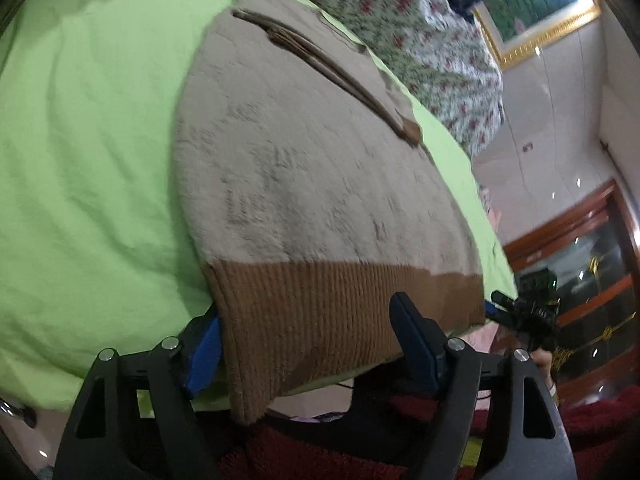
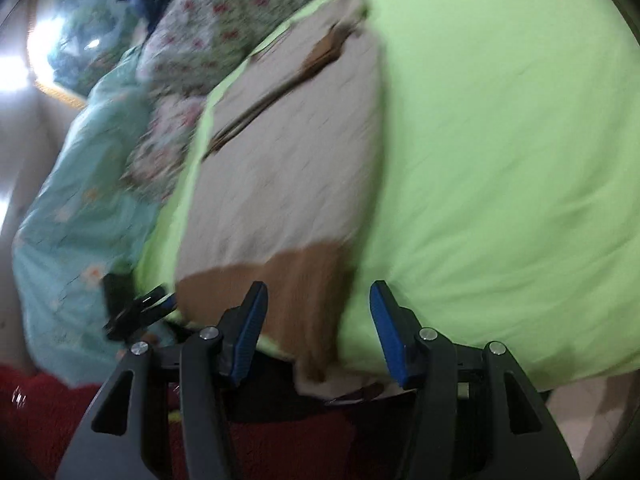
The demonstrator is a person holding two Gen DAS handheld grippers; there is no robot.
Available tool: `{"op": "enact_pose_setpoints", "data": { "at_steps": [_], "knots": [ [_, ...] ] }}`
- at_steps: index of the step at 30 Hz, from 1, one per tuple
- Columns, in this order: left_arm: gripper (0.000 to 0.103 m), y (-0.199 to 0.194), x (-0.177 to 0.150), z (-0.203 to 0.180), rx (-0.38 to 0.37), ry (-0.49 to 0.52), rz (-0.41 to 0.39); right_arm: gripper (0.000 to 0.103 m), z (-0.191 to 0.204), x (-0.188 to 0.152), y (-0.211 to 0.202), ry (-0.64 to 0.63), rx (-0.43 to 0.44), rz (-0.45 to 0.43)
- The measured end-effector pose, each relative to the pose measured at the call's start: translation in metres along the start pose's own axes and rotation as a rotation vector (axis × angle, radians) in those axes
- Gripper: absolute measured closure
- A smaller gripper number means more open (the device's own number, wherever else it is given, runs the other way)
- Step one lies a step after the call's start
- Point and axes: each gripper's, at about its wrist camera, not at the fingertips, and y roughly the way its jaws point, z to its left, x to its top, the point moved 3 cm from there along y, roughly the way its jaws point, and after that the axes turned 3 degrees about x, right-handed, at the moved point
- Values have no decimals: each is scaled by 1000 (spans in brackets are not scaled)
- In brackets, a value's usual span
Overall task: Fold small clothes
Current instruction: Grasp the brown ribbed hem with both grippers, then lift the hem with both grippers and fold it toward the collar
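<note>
on green sheet (image 1: 80, 160), beige sweater (image 1: 300, 168); left tool (image 1: 308, 332) wide astride hem, right tool (image 2: 318, 312) parted, holding nothing

A lime-green sheet (image 1: 88, 168) covered the bed, a floral quilt (image 1: 404, 28) and a turquoise blanket (image 2: 76, 216) bunched beyond it, a gold-framed picture (image 1: 536, 12) on the wall

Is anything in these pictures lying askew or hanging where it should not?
Yes. The sweater lies flat on the green sheet, but its brown ribbed hem hangs over the bed's edge near both open grippers.
</note>
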Motion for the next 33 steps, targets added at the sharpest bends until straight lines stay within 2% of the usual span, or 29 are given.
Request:
{"op": "enact_pose_setpoints", "data": {
  "at_steps": [2,4,11,12,13,14,15,18,21,26,33],
  "knots": [
    [32,4,2,-7,11,35,9,48,5,1,17,-18,24,9],
    [49,8,2,-6,26,47,31,48,9,5,31,-25,45,13],
    [51,9,7,6,-3,23,58,52,8,7,30,-24,59,25],
    [55,9,6,5,6,33,54,60,9,6,30,-37,40,28],
    [70,8,4,3,20,48,49,69,11,5,32,-66,-4,38],
    [83,8,3,2,24,57,50,92,11,4,32,-81,-29,47],
    [99,9,1,2,21,58,63,95,11,3,32,-89,-39,49],
    [98,7,-3,8,23,48,51,95,7,2,23,-88,-19,24],
    [98,-6,2,8,19,26,-1,96,-3,2,13,-63,-16,2],
    [98,-46,27,-7,-28,34,-148,96,7,11,-14,-57,151,-111],
    [98,-82,68,-35,-72,66,-280,96,40,40,-40,-109,292,-227]
  ]
}}
